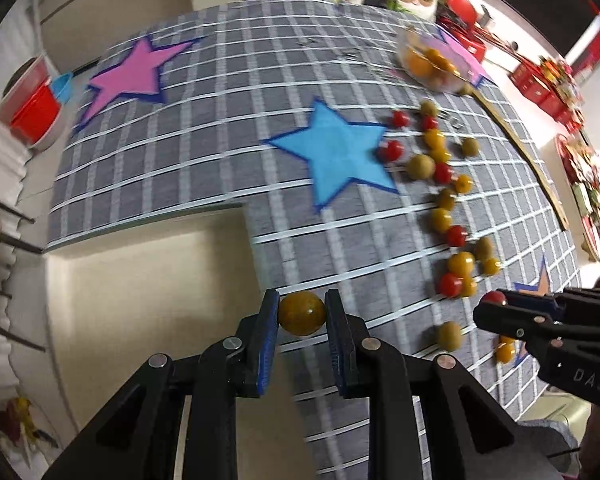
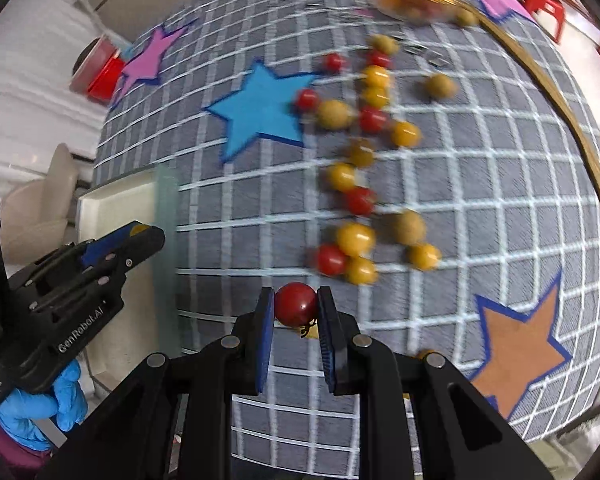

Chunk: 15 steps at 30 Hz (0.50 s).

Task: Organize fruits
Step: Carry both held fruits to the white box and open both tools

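Note:
My left gripper point(image 1: 302, 312) is shut on a yellow-brown tomato point(image 1: 302, 314) and holds it over the edge of a cream tray point(image 1: 140, 280). It also shows in the right wrist view point(image 2: 140, 232). My right gripper point(image 2: 295, 306) is shut on a red cherry tomato point(image 2: 295, 304) above the grey checked cloth point(image 2: 480, 200). It also shows in the left wrist view point(image 1: 494, 300). Several red, yellow and greenish small fruits point(image 1: 444, 184) lie scattered in a line on the cloth point(image 1: 240, 80).
A clear bowl point(image 1: 432, 62) with orange and yellow fruits stands at the far right of the table. Blue point(image 1: 336, 152), pink point(image 1: 132, 76) and orange point(image 2: 516, 352) stars mark the cloth. A red tub point(image 1: 32, 108) stands off the table's left.

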Available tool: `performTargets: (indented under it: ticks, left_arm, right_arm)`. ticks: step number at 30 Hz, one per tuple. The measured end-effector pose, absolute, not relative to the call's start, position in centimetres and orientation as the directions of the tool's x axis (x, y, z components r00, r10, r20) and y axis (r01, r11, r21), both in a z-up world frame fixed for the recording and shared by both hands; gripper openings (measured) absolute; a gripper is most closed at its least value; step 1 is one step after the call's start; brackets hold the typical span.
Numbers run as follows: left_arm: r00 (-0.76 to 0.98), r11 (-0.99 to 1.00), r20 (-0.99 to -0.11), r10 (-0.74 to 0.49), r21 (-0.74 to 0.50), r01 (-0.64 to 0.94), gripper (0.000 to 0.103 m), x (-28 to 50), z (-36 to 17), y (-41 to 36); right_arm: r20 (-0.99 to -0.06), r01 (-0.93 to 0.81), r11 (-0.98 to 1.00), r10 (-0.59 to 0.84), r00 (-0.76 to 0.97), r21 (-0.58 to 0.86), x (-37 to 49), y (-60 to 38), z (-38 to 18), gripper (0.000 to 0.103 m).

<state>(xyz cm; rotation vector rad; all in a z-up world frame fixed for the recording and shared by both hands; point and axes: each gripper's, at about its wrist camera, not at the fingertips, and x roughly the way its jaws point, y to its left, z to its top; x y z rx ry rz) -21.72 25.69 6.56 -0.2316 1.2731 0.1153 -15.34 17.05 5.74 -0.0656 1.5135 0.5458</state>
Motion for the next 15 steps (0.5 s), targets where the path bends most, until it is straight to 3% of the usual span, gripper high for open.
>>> performTargets:
  ticks: [15]
  left_arm:
    - [0.213, 0.904, -0.973, 0.087, -0.012, -0.426, 0.025, -28.8, 3.8, 36.5]
  right_arm:
    - [-0.934, -0.57, 0.746, 0.333, -0.128, 0.344, -17.3, 32.2, 5.5, 0.023]
